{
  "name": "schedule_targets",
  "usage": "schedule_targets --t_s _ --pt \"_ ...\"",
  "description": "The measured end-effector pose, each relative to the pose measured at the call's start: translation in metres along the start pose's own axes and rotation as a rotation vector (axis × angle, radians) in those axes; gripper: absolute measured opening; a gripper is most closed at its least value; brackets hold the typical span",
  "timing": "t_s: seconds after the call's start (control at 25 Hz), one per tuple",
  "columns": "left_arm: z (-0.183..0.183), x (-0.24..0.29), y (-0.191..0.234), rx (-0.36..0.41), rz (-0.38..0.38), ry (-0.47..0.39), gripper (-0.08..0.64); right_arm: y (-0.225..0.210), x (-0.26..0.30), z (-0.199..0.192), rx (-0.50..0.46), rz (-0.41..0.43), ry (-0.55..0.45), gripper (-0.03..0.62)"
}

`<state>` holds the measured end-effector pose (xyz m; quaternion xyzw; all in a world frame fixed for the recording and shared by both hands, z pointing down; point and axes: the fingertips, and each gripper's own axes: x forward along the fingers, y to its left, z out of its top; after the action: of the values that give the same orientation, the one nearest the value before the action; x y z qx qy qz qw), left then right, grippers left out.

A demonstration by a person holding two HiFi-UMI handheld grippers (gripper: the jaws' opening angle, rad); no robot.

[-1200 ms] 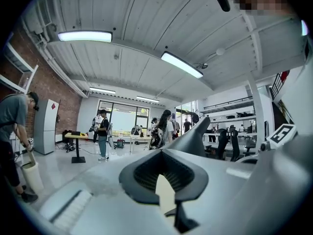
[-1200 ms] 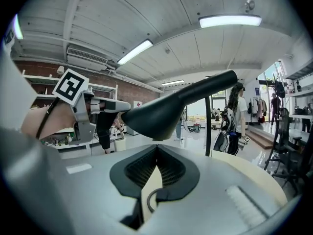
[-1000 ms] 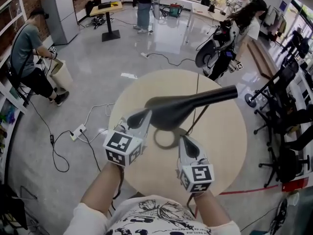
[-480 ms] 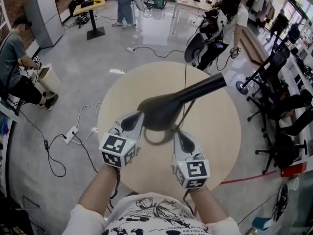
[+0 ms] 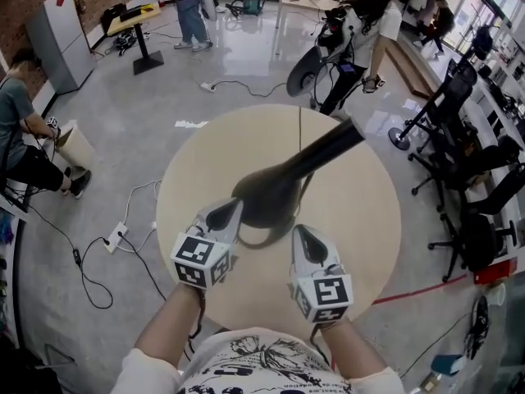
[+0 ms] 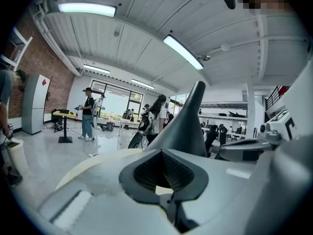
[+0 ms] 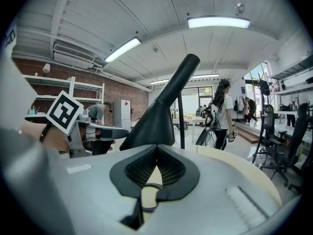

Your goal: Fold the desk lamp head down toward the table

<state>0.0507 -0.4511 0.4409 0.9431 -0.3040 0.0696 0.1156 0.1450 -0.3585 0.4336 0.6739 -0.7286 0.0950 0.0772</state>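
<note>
The left gripper and the right gripper are both pinched closed on nothing. The black lamp head hangs just ahead, between their tips, blocking the way forward. Beyond it the lamp arm slants away over the round table. Office chairs stand far off to the right gripper's side.

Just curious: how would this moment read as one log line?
lamp head: tilted up, not yet folded | left gripper: shut, empty, beside head | right gripper: shut, empty, beside head
</note>
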Motion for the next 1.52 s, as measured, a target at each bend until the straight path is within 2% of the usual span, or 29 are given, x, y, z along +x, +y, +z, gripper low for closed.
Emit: schedule_targets --t_s 0.4,0.6,0.72,1.08,1.28,1.52 --pt "0.007 -0.005 -0.002 -0.011 0.004 -0.011 0.006 -0.005 -0.006 0.000 0.008 -0.005 0.002 0.009" --pt "0.038 -0.031 -0.033 0.015 -0.005 -0.110 0.006 -0.009 -0.019 0.012 -0.015 -0.001 -0.032 0.009" --pt "0.042 -0.048 -0.057 0.035 0.008 -0.148 0.006 -0.007 -0.030 0.016 -0.031 0.021 -0.059 0.009" --pt "0.000 -0.088 -0.109 -0.013 0.065 -0.153 0.006 0.009 -0.074 0.006 -0.046 0.121 -0.088 0.009" --pt "-0.019 -0.104 -0.145 0.018 0.132 -0.156 0.006 0.007 -0.105 -0.008 -0.063 0.167 -0.100 0.009" --pt "-0.048 -0.117 -0.173 0.024 0.133 -0.122 0.006 0.013 -0.130 -0.031 -0.084 0.204 -0.102 0.009"
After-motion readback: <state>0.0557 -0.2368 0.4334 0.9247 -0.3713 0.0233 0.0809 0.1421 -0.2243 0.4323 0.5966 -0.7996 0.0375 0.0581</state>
